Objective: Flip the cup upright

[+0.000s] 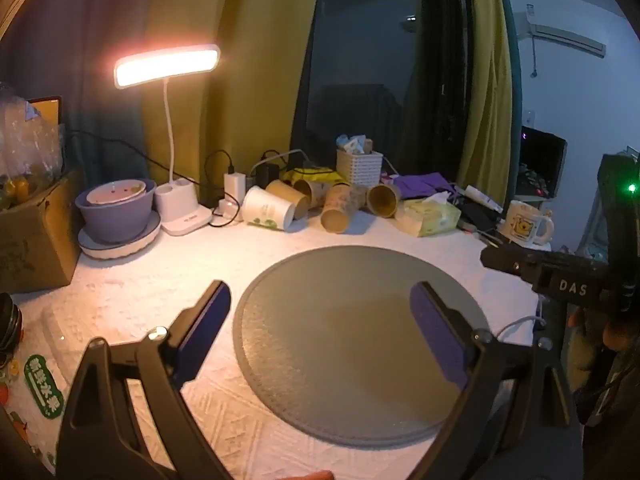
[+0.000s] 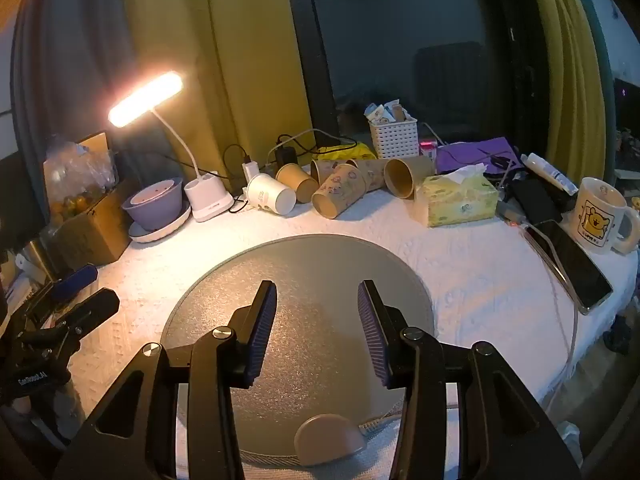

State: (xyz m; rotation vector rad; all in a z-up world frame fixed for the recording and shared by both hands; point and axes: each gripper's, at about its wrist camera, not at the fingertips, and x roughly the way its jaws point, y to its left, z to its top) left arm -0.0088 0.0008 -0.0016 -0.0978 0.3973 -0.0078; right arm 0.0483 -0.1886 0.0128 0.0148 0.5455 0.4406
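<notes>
Several paper cups lie on their sides in a row at the back of the table: a white cup [image 1: 267,211] [image 2: 271,199] at the left, brown cups [image 1: 342,207] [image 2: 339,196] beside it, one brown cup [image 1: 385,199] [image 2: 407,177] with its mouth facing me. My left gripper [image 1: 320,300] is open and empty, above the round grey mat [image 1: 340,344]. My right gripper [image 2: 317,300] is open and empty above the same mat [image 2: 312,264]. Both stand well short of the cups. The right gripper's body shows at the right edge of the left wrist view [image 1: 560,276].
A lit desk lamp [image 1: 168,65] [image 2: 146,98], a purple bowl on a plate [image 1: 116,212] [image 2: 154,204], a cardboard box [image 1: 32,236], a white basket [image 1: 359,166] [image 2: 394,138], a tissue pack [image 1: 430,216] [image 2: 456,200], a bear mug [image 1: 528,222] [image 2: 600,216], a phone [image 2: 568,264], chargers and cables.
</notes>
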